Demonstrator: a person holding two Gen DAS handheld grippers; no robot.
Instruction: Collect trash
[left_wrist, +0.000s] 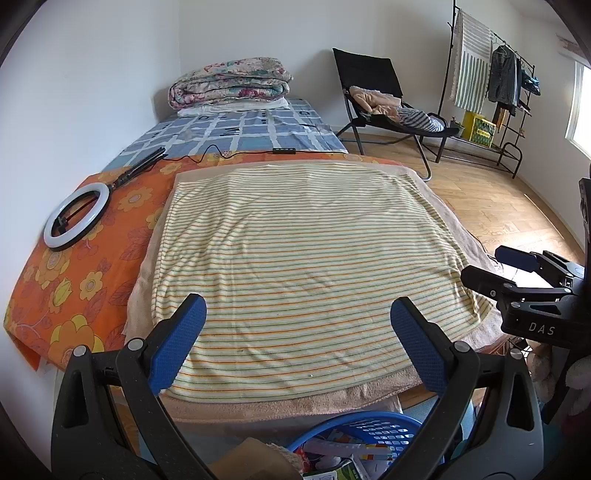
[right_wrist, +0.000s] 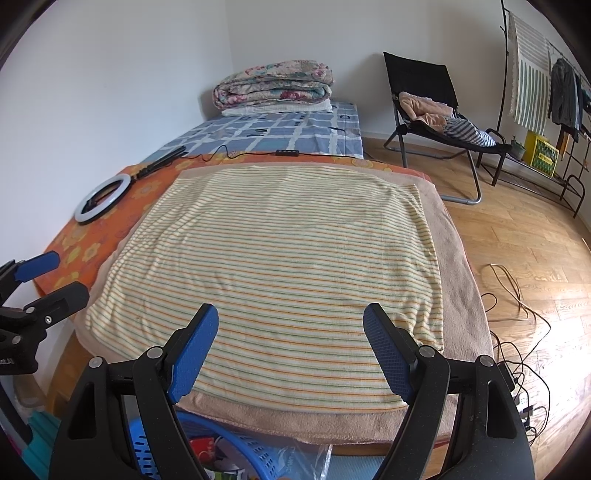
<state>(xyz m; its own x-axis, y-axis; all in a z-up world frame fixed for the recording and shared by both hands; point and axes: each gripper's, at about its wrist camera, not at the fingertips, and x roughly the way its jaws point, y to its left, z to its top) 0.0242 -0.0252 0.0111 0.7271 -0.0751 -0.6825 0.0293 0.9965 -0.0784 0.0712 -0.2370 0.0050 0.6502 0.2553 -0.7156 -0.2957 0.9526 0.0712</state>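
Note:
A blue plastic basket (left_wrist: 373, 430) holding wrappers and other trash sits on the floor below the near edge of the table; it also shows in the right wrist view (right_wrist: 255, 456). My left gripper (left_wrist: 299, 314) is open and empty, above the striped towel (left_wrist: 303, 251). My right gripper (right_wrist: 290, 321) is open and empty over the same towel (right_wrist: 280, 251). The right gripper also shows at the right edge of the left wrist view (left_wrist: 506, 269). No loose trash shows on the towel.
A ring light (left_wrist: 75, 218) with its cable lies on the orange floral cloth (left_wrist: 81, 280) at left. Beyond are a bed with a folded quilt (left_wrist: 229, 83), a black folding chair (left_wrist: 373, 96), a clothes rack (left_wrist: 491, 85), and cables on the wood floor (right_wrist: 517, 332).

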